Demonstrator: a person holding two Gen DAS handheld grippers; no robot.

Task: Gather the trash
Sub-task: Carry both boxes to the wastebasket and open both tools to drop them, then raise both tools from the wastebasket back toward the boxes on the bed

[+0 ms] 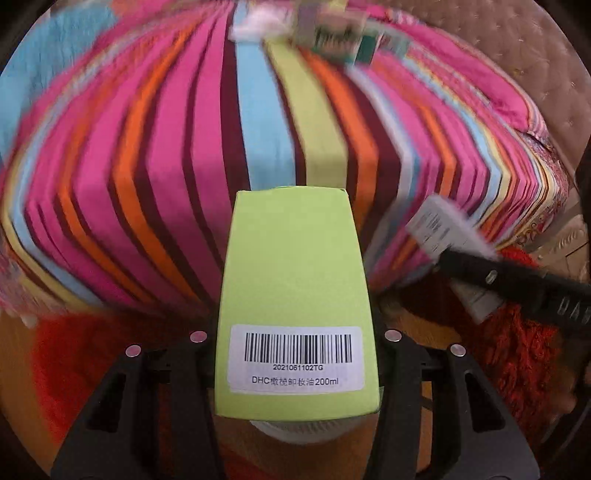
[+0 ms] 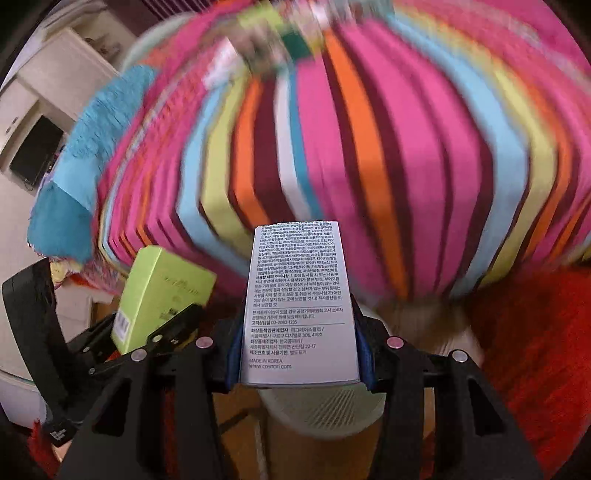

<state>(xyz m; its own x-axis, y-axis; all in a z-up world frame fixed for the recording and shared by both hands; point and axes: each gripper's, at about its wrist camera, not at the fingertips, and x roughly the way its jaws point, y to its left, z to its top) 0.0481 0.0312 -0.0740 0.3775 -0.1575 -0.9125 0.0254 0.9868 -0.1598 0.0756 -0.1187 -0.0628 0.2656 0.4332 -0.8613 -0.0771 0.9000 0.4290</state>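
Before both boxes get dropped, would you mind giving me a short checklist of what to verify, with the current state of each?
1. Left gripper shut on the green box: ok, the box sits squarely between the fingers.
2. Right gripper shut on the grey box: ok, held on both sides.
3. Both boxes apart from each other: ok, a gap shows in the right wrist view.
4. White ribbed bin beneath the boxes: cannot tell, only a curved ribbed wall shows under each box.
5. Trash left on the striped bedcover: not ok, a blurred pile of boxes is at the far end.
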